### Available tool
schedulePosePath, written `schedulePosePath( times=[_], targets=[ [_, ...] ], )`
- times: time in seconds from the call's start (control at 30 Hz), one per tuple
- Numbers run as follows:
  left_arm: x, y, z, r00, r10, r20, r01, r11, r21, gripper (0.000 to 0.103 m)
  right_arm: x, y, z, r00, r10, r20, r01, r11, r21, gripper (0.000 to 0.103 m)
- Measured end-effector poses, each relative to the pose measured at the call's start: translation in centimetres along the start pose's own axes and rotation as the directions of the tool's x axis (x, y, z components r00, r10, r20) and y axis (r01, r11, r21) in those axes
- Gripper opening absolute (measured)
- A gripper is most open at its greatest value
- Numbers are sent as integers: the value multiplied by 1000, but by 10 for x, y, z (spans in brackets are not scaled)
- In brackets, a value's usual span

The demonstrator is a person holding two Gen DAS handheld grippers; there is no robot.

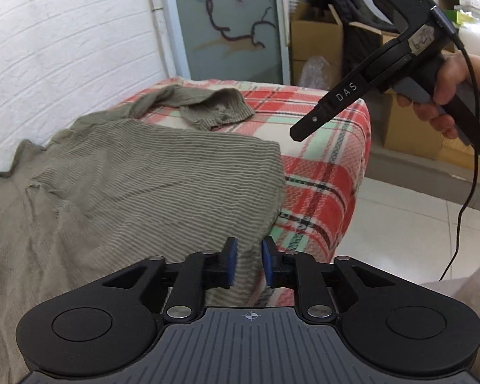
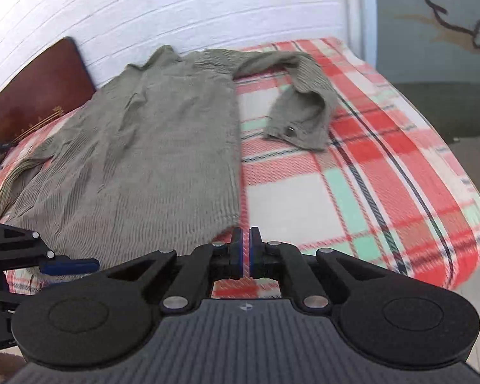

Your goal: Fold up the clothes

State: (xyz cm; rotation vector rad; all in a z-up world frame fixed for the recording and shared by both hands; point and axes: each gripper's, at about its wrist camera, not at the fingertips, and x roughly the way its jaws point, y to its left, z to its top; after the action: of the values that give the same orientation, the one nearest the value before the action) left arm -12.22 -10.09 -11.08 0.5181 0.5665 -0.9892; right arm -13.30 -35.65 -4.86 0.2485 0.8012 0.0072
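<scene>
1. Left hand-held gripper [image 1: 249,264] has its blue pads parted, with the near hem of the grey-green ribbed sweater [image 1: 137,176] lying in the gap; the pads do not press the cloth.
2. Right hand-held gripper [image 2: 245,252] has its jaws drawn together with nothing between them, just off the sweater's near right corner, above the plaid blanket [image 2: 352,176].
3. The sweater lies spread flat on the bed, body toward the white brick wall [image 2: 176,9], one sleeve [image 2: 304,108] bent out onto the blanket to the right, its cuff showing a snap button.
4. In the left wrist view the right hand-held gripper's arm bears the letters "DAS" [image 1: 346,92], with a green light on its top and a hand [image 1: 448,96] around its grip.
</scene>
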Motion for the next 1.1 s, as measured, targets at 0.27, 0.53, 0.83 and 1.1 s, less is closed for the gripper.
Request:
schedulePosePath(
  times=[0.27, 0.53, 0.83, 1.1],
  targets=[
    [-92, 64, -52, 920, 380, -96, -390, 913, -119, 53, 17, 14, 9, 998, 58, -16, -58, 998, -39, 30],
    [-109, 105, -143, 646, 655, -392, -650, 741, 167, 53, 23, 36, 19, 996, 89, -30, -91, 993, -80, 43],
    [-104, 128, -142, 704, 638, -312, -664, 747, 29, 54, 29, 65, 22, 994, 82, -68, -90, 987, -136, 48],
    [-123, 139, -142, 786, 561, -261, -612, 765, -199, 54, 36, 67, 21, 993, 57, -99, -69, 989, -129, 48]
  ],
)
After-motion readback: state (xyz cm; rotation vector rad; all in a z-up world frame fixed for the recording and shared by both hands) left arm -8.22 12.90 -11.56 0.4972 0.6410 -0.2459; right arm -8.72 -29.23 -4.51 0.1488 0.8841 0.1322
